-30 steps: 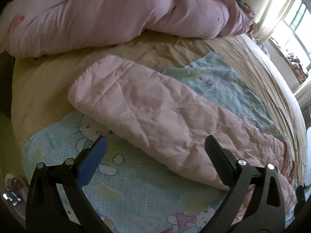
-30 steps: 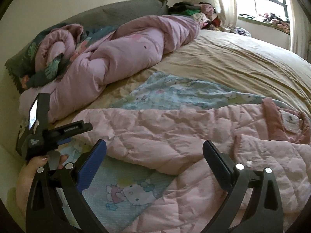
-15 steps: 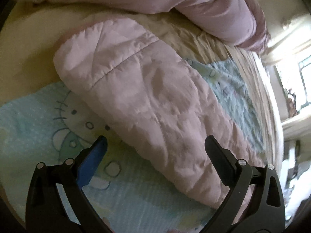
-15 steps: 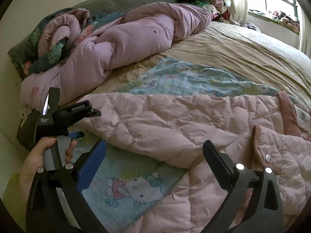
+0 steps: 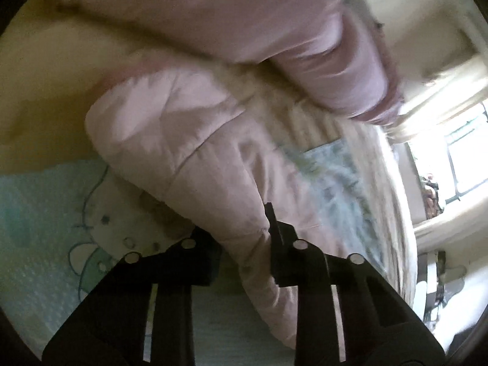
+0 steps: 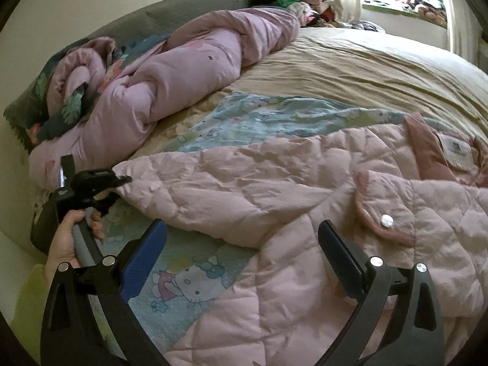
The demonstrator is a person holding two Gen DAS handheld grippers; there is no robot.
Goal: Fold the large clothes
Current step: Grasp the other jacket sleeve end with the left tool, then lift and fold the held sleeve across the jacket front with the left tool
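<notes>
Pinching the cuff end of the pink quilted jacket's sleeve (image 5: 189,140), the left claw (image 5: 241,238) sits low centre in its own frame, fingers pressed together on the fabric. In the right wrist view the same claw (image 6: 117,187) appears at mid left, gripping the sleeve tip. The right claw (image 6: 241,262) hovers spread above the pink quilted jacket (image 6: 305,213), which lies across the lower right on the cartoon-print sheet (image 6: 189,280). A bunched lilac duvet (image 6: 183,70) occupies the upper left of the bed (image 6: 366,70).
</notes>
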